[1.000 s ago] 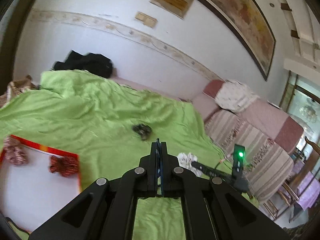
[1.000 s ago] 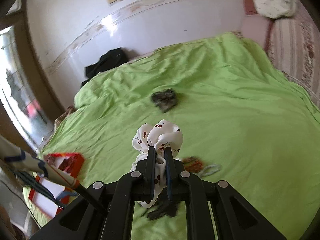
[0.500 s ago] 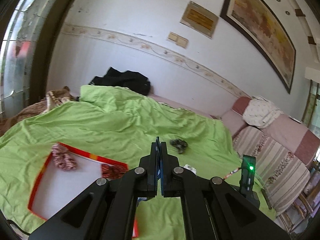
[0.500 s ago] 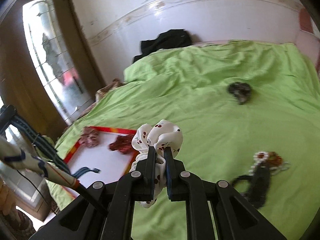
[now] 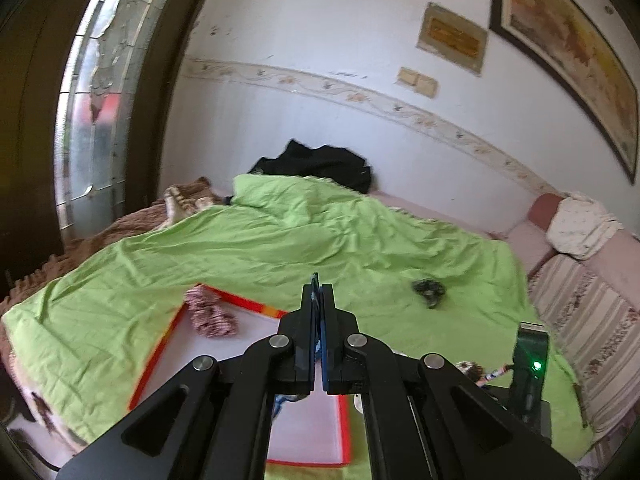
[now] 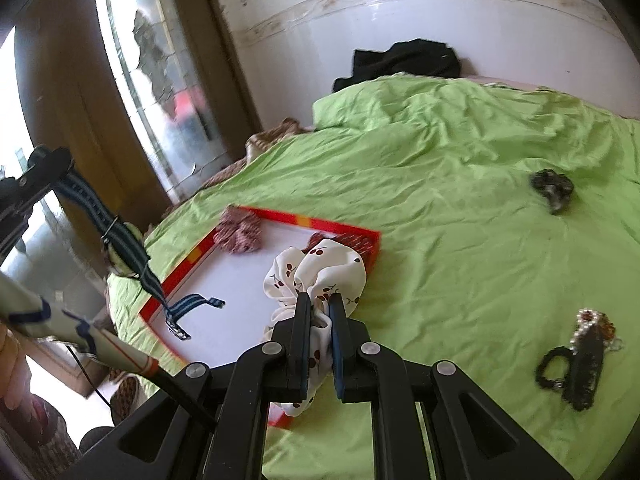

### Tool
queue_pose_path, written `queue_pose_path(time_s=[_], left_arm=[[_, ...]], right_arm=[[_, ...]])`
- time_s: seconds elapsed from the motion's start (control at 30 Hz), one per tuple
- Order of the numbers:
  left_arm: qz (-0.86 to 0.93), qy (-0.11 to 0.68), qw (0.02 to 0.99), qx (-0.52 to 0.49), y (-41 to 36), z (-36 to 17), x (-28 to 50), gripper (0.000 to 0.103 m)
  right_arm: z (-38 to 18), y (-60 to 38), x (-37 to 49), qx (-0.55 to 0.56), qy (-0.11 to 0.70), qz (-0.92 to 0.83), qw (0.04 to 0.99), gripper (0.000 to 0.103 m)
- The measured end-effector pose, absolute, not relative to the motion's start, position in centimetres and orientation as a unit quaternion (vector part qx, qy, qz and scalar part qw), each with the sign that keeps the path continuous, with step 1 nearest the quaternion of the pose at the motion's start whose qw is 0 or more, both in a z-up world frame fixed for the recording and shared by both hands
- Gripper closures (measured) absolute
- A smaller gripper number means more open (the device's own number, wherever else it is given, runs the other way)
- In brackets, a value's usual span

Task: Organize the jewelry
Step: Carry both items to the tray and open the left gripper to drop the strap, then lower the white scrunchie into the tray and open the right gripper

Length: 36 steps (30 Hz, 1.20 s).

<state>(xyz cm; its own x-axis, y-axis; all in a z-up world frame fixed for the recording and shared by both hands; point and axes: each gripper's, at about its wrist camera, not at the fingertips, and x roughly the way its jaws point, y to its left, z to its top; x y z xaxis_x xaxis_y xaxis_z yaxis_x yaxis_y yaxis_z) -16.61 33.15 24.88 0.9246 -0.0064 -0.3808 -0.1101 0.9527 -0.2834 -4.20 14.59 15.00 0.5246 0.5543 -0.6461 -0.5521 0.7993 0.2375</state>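
My right gripper (image 6: 319, 300) is shut on a white cherry-print scrunchie (image 6: 316, 272) and holds it above the near right part of a red-rimmed white tray (image 6: 280, 216). A pink knitted scrunchie (image 6: 239, 234) lies in the tray's far corner, a red one (image 6: 320, 237) peeks out behind the white one. My left gripper (image 5: 319, 292) is shut on a thin blue striped band that hangs down over the tray (image 5: 176, 320); from the right wrist view the band (image 6: 120, 240) dangles onto the tray. A dark scrunchie (image 6: 554, 188) lies on the green sheet.
A black bracelet and beaded pieces (image 6: 576, 360) lie on the green sheet (image 6: 440, 200) at the right. Black clothes (image 6: 400, 62) are heaped at the wall. A glass door (image 6: 160, 80) stands at the left, a striped sofa (image 5: 580, 320) at the right.
Both grippers have swung left toward the tray. The white scrunchie now hangs over the tray, and the blue band now dangles onto it.
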Motion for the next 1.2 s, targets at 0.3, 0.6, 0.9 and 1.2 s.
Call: queue_pose_path(time_s=[0.3, 0.6, 0.9, 1.2], left_arm=[[0.1, 0.258, 0.945, -0.176, 37.0, 21.9, -15.1, 0.102], [0.185, 0.326, 0.913, -0.158, 39.4, 18.8, -13.0, 0.102], [0.249, 0.426, 0.86, -0.131, 41.6, 12.8, -9.9, 0.102], [0.262, 0.421, 0.857, -0.139, 41.9, 12.9, -9.8, 0.094]], right_arm=[[12.9, 19.3, -5.7, -0.027, 0.396, 0.345, 0.851, 0.093], [11.1, 21.6, -5.7, -0.047, 0.411, 0.347, 0.842, 0.093], [8.4, 23.0, -5.1, -0.07, 0.435, 0.333, 0.834, 0.093], [6.6, 23.1, -5.1, -0.081, 0.45, 0.326, 0.827, 0.093]])
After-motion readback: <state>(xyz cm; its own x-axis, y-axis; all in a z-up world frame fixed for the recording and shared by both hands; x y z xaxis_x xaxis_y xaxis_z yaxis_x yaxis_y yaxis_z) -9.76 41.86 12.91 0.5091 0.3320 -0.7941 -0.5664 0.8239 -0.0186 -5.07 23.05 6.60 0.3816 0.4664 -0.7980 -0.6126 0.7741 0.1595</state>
